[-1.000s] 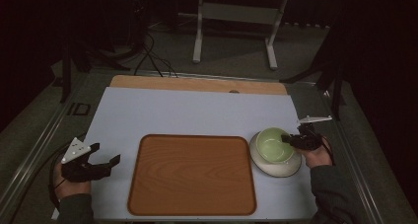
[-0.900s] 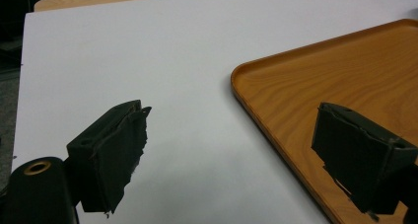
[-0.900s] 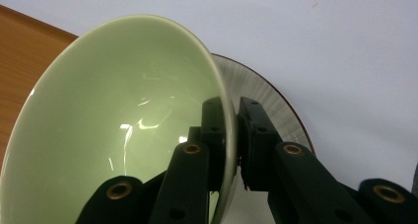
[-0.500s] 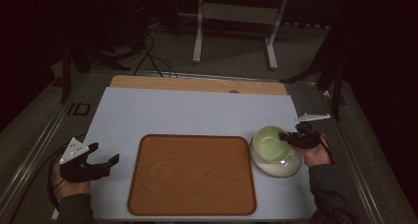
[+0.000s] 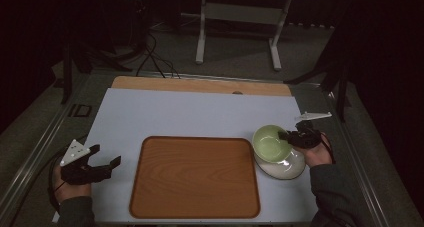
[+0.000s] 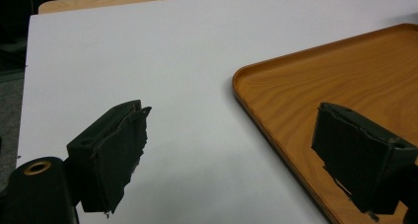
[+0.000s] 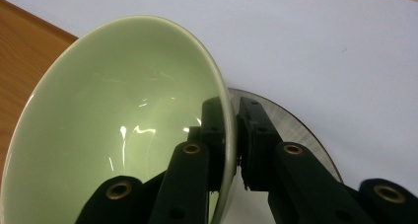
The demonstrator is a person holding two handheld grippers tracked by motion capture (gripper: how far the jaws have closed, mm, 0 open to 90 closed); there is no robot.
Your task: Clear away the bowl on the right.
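Since tilted further, green bowl (image 5: 270, 143) lifted

The room is dim. Beyond the white surface (image 5: 200, 112), a grey floor (image 5: 240, 62) holds a pale metal stand (image 5: 240, 17) and black cables (image 5: 150, 57).

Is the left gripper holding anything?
No, the left gripper has its jaws wide apart over the bare table beside the tray.
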